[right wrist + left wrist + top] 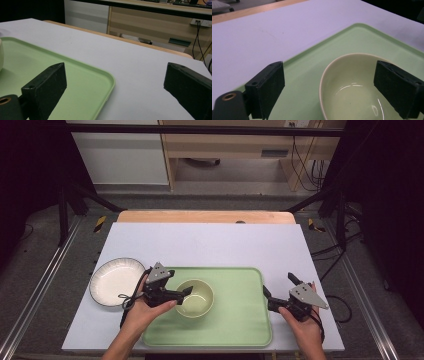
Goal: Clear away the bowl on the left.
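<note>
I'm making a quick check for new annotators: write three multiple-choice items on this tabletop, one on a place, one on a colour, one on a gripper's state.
1. Where does the bowl sit?
A. on the white plate
B. on the tray
C. on the bare table

2. What colour is the tray?
A. green
B. blue
C. red

3. How does the left gripper stand?
A. shut on the bowl
B. shut and empty
C. open, jaws either side of the bowl's rim

Key: B, the bowl rests on the tray; A, the tray is pale green; C, both pads stand apart from the rim.
</note>
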Demonstrator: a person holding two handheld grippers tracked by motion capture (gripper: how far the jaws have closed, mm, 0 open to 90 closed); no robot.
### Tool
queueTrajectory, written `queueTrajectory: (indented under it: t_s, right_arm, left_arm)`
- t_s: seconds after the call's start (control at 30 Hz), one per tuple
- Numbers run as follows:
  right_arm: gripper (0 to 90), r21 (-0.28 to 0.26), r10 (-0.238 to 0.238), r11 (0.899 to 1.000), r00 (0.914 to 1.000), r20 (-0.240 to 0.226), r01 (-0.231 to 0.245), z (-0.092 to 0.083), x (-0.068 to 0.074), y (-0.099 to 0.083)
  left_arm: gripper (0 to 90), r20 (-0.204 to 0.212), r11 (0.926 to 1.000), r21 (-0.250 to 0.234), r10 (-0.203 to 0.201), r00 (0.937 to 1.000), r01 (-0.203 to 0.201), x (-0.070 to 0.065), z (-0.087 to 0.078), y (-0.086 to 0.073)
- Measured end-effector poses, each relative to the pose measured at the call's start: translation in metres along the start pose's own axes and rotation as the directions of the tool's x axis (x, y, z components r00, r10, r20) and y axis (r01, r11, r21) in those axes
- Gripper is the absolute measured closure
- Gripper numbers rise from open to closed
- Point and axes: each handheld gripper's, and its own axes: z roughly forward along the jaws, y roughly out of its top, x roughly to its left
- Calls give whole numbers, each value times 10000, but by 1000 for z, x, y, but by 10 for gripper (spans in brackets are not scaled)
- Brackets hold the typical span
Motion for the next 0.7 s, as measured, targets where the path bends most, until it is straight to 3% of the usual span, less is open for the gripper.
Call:
queueTrajectory:
  t_s: [0.2,0.37,0.4,0.43,0.5,0.6,0.7]
  right_arm:
    - [48,-39,-1,10000,10000,13,1,0,0,0]
    - [48,-18,-3,10000,10000,16,3,-1,0,0]
    - [48,-10,51,10000,10000,17,-51,-1,0,0]
    - [48,-10,51,10000,10000,17,-51,-1,0,0]
    - [48,-52,47,10000,10000,33,-47,-1,0,1]
    - [48,-26,39,10000,10000,31,-39,-1,0,1]
    - [48,-54,20,10000,10000,19,-20,-1,0,1]
  left_arm:
    - [60,-111,9984,-555,121,9999,-128,11,-17,5]
    - [60,-744,9935,-1125,67,9972,-151,35,-42,2]
    - [60,-1085,9909,-1343,-56,9941,-91,48,-54,-3]
    - [60,-1085,9909,-1343,-56,9941,-91,48,-54,-3]
    - [60,-1430,9873,-1586,-334,9892,104,62,-67,-9]
    - [60,-1811,9752,-2164,-865,9797,461,84,-86,-21]
    - [61,-1810,9700,-2405,-816,9801,363,90,-93,-26]
